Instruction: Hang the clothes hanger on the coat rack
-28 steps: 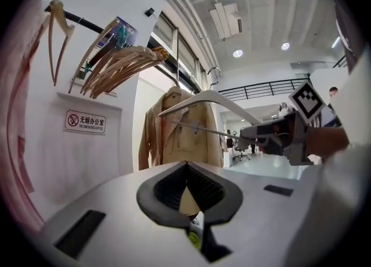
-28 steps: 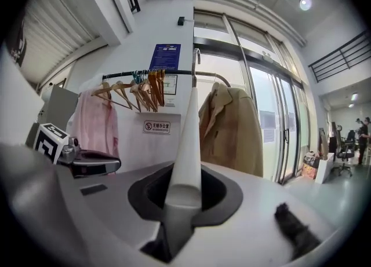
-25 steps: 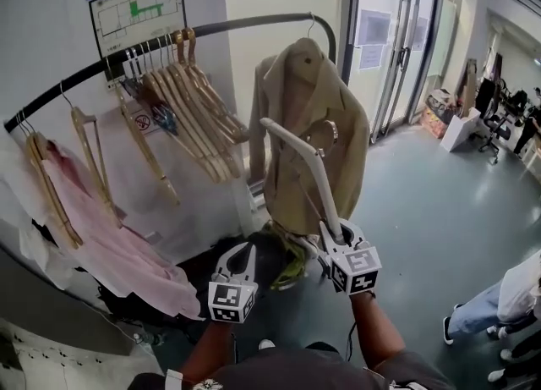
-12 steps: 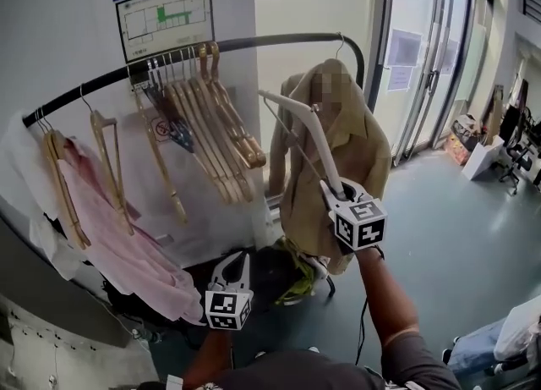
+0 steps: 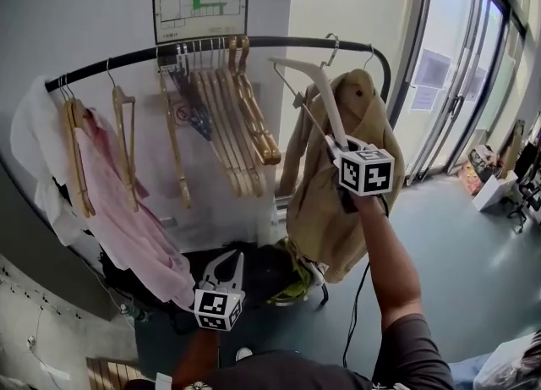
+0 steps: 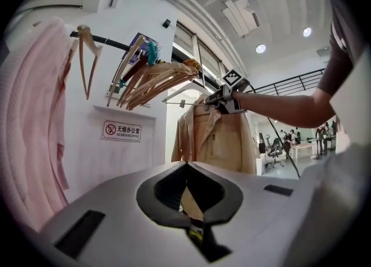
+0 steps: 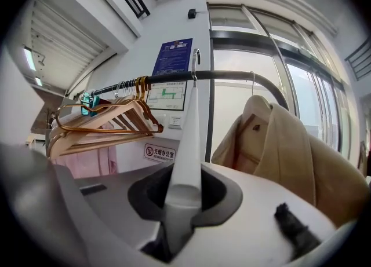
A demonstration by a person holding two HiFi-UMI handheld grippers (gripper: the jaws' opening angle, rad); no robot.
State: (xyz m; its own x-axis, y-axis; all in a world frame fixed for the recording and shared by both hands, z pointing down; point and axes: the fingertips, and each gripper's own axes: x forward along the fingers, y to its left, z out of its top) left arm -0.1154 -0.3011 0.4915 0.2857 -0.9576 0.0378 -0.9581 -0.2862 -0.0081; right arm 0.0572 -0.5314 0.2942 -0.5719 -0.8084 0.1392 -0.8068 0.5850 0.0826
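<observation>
Right tongs (image 5: 336,144) grip the white hanger (image 5: 325,96), its hook at the coat rack (image 5: 127,59); left tongs (image 5: 234,259) closed, empty.

white hanger (image 5: 325,96) 1 | beige coat (image 5: 325,211) 1 | pink garment (image 5: 127,227) 1 | hand-held grippers (image 5: 230,260) (image 5: 336,145) 2

My right gripper (image 5: 342,145) held the hanger (image 5: 317,92) up by the rail (image 5: 279,41), bunched hangers (image 5: 241,126) to its left, the jacket (image 5: 325,211) behind to its right; my left gripper (image 5: 226,263) hung below.
</observation>
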